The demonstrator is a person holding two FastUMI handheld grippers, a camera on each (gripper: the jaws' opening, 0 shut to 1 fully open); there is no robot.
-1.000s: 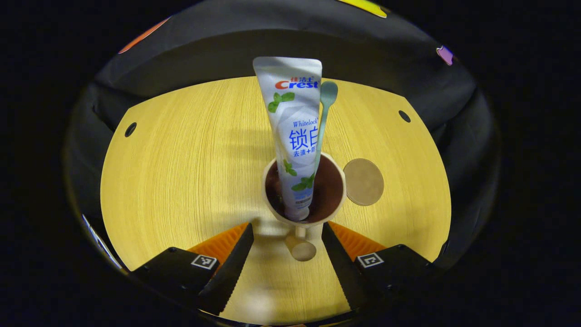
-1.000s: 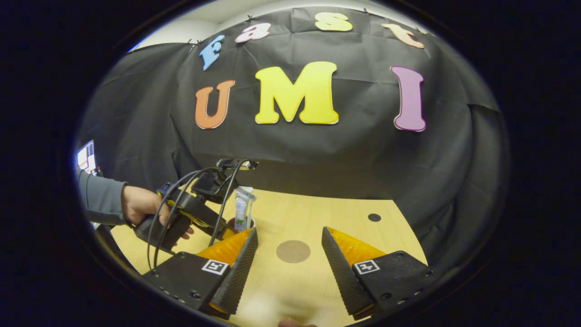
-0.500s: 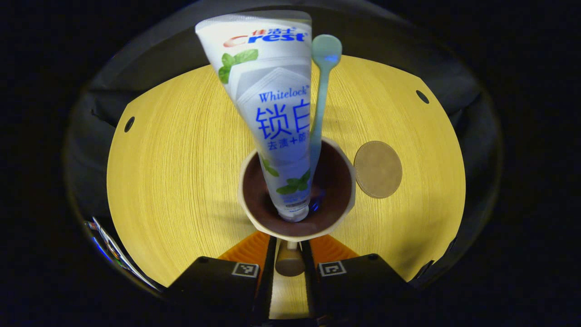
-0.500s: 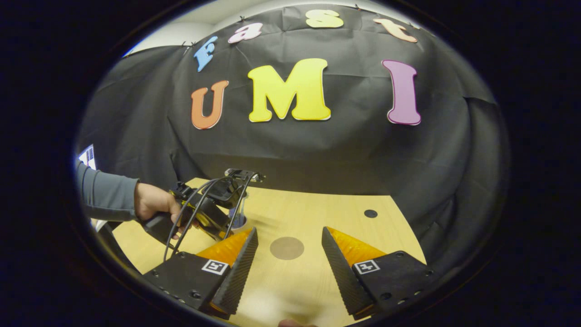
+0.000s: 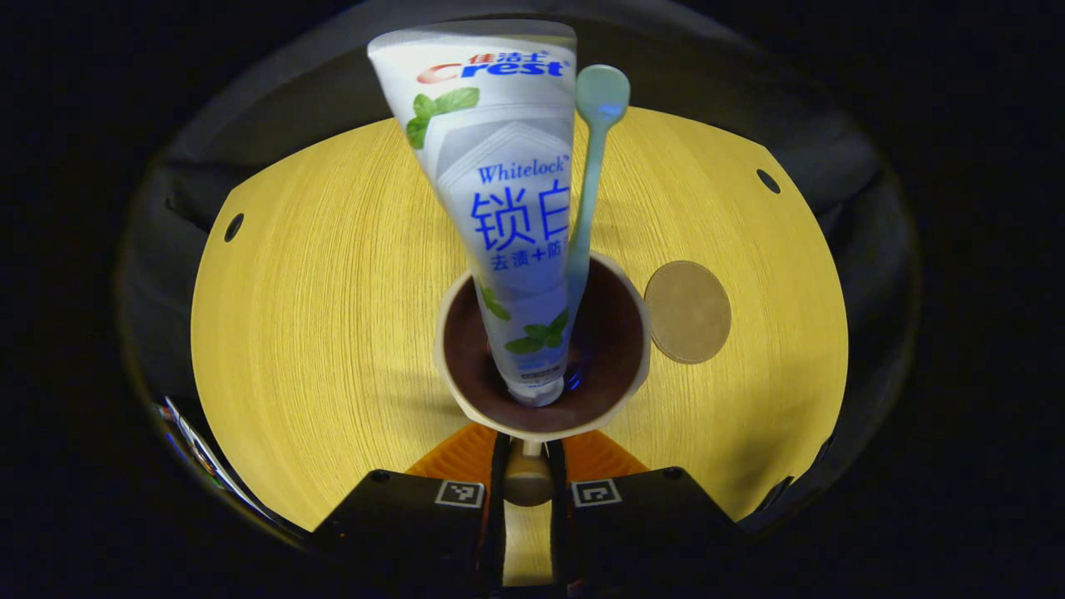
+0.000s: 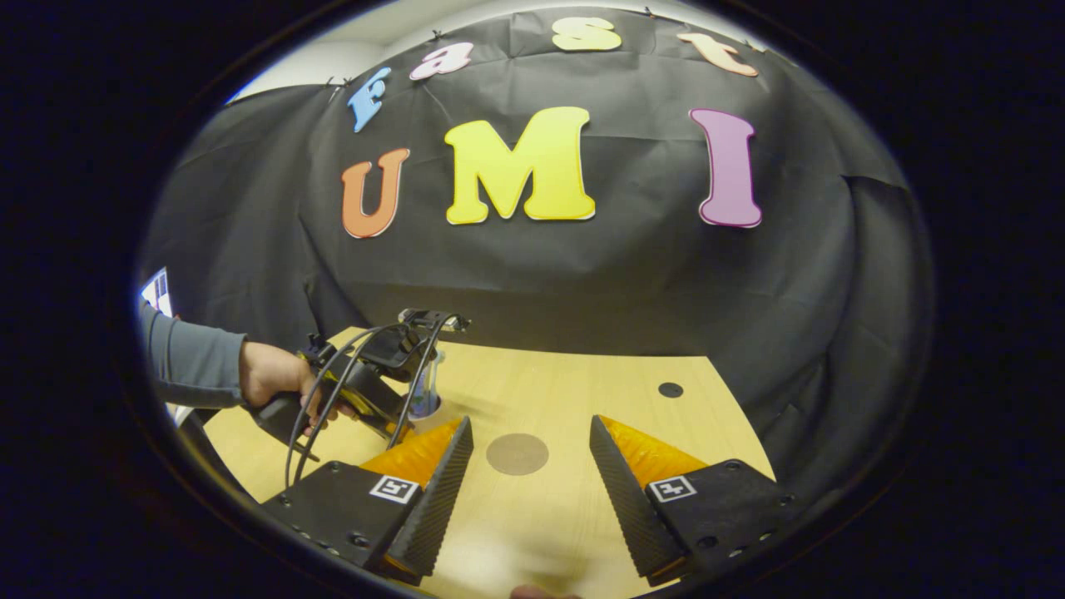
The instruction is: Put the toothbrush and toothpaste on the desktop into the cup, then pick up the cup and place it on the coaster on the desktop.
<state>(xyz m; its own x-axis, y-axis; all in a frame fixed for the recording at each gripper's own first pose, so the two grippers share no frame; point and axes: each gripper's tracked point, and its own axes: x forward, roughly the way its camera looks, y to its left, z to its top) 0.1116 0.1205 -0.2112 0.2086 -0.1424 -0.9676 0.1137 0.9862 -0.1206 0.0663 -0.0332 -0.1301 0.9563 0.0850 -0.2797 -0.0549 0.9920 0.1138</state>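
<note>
Left tongs (image 5: 526,482), wide apart a second ago, now closed on the cup's handle (image 5: 526,481).

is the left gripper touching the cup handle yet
Touching. In the left gripper view the left gripper has its two fingers closed against either side of the cup handle, with no gap showing between them and it.

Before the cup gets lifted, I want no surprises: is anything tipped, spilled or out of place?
Nothing stands out. The toothpaste tube and toothbrush stand in the cup, leaning slightly. The left gripper is closed on the cup's handle. The coaster lies flat and bare beside the cup.
</note>
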